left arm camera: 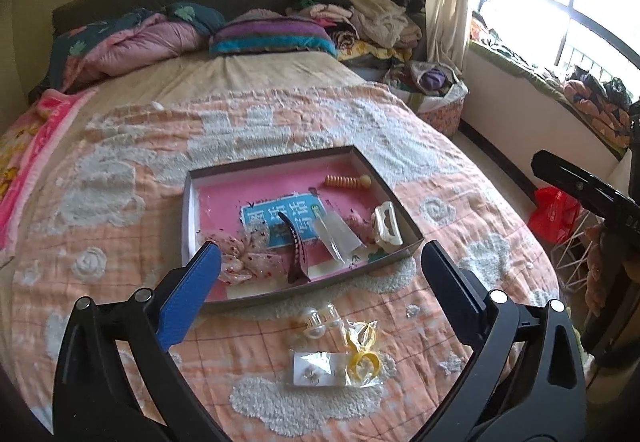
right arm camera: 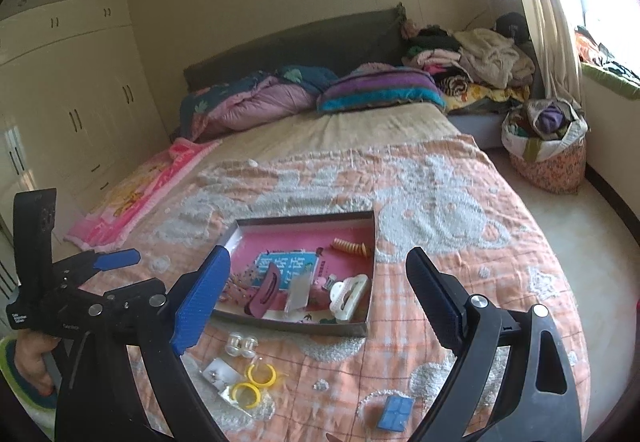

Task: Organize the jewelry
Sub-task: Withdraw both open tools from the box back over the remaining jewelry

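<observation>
- Left gripper and right gripper are both hanging spread wide above the bed, nothing between their fingers
- Orange-and-white quilt is lying under everything; nothing is blocking the way to the tray
- Shallow box tray is sitting on it, holding a floral scrunchie, dark hair clip, clear clip, cream claw clip and amber beaded piece
- Yellow hoop earrings, pearl earrings and a stud card are lying loose just in front of the tray
- Blue square piece is lying apart, nearer the right gripper
</observation>
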Available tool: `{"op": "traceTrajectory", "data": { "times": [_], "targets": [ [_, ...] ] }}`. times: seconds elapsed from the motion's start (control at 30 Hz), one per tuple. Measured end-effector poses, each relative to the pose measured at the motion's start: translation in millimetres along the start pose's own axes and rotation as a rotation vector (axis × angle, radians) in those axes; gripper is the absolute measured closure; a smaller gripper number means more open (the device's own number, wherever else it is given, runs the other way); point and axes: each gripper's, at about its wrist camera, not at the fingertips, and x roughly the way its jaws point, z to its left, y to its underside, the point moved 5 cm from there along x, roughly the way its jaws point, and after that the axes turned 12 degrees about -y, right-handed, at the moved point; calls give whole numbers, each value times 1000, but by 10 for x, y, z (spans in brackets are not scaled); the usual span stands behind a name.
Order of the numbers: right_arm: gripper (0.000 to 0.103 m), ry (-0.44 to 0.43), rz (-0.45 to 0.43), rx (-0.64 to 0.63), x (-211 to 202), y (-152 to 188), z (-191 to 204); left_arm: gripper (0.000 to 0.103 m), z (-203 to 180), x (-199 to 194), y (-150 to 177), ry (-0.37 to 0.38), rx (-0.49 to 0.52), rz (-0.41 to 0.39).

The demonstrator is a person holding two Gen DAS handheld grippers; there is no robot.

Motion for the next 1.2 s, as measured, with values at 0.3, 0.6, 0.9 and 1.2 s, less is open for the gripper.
{"op": "traceTrajectory", "data": {
  "times": [0.3, 0.6, 0.9, 1.2],
  "targets": [
    [14, -11, -60, -33, -351, -65, 174, 9, 24, -307, 3, -9, 0, -50],
    [14, -25, -80, -56, -562, -4, 329, 9, 32, -493, 89, -14, 8, -74],
    [14, -20, -53, -53, -575, 194, 347, 9, 63, -593, 270, -17, 15, -74],
    [14, -19, -19, -29, -493, 416, 316, 9, 92, -510, 519, -27, 11, -42]
  ]
}}
